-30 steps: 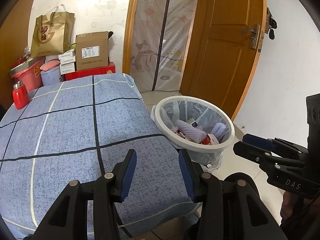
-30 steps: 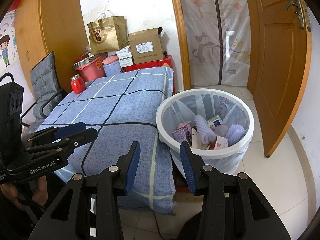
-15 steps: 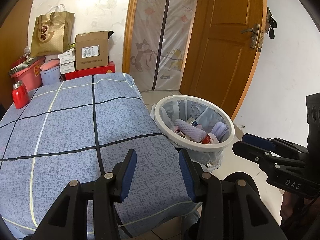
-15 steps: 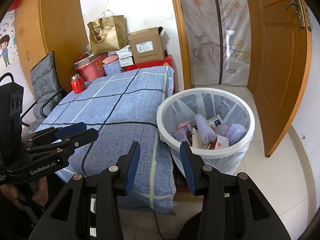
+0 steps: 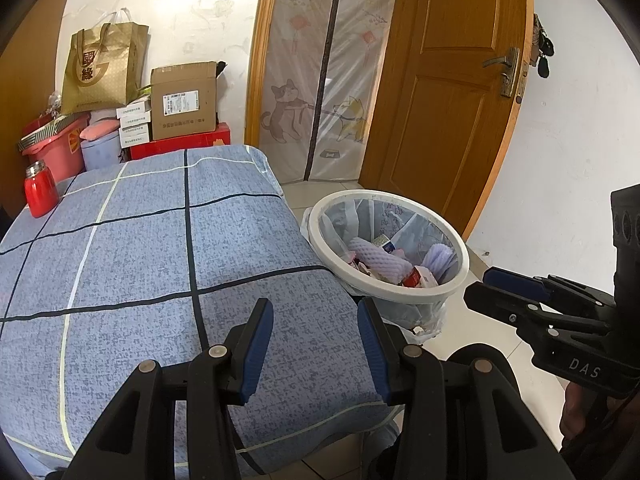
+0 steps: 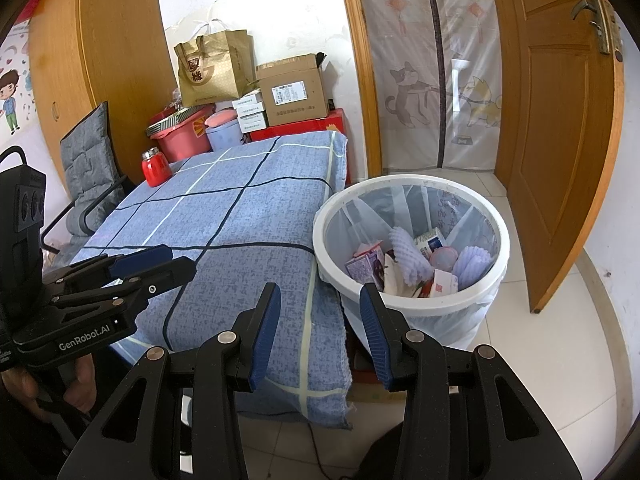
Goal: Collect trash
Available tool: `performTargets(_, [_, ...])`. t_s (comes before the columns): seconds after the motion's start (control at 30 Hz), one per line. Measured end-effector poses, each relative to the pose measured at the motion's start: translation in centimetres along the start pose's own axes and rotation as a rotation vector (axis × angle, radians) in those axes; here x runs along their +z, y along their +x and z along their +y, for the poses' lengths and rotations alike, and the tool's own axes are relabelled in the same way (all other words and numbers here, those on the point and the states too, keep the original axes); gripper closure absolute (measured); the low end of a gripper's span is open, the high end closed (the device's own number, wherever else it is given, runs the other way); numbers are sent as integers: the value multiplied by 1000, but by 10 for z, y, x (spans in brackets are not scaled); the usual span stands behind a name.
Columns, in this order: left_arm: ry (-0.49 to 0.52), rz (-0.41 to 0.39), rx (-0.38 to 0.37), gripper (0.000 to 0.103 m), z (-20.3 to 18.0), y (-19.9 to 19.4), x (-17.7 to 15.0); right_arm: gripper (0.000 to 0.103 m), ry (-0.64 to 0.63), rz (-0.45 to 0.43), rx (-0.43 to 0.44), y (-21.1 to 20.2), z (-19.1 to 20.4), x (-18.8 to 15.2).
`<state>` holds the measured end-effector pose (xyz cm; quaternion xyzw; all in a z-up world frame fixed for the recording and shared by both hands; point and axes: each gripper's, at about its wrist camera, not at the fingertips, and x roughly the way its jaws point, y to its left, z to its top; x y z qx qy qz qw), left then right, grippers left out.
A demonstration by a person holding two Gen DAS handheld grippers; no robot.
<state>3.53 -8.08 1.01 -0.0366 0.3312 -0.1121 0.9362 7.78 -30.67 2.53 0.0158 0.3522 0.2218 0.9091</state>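
A white bin (image 5: 317, 236) (image 6: 325, 248) lined with a clear bag stands on the floor against the right side of the table. It holds trash (image 5: 384, 264) (image 6: 404, 252): white foam net sleeves and small cartons. My left gripper (image 5: 315, 306) hovers over the near edge of the blue checked tablecloth (image 5: 140, 260), open, with nothing between its blue pads. My right gripper (image 6: 320, 292) hangs over the table's corner beside the bin, also open and holding nothing. Each gripper shows in the other's view: the right gripper (image 5: 504, 284) at the right, the left gripper (image 6: 160, 260) at the left.
A red jar (image 5: 39, 190) (image 6: 155, 166) stands on the table's far left corner. Cardboard boxes (image 5: 184, 100), a paper bag (image 5: 102, 68) and pink tubs pile behind the table. A grey padded chair (image 6: 86, 168) sits left; a wooden door (image 6: 560, 140) stands open at right.
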Motion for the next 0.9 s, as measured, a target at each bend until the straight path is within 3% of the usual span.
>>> performTargets(0.9, [-3, -17, 39, 59, 2, -1, -2, 61, 1, 7, -1, 2, -1, -2])
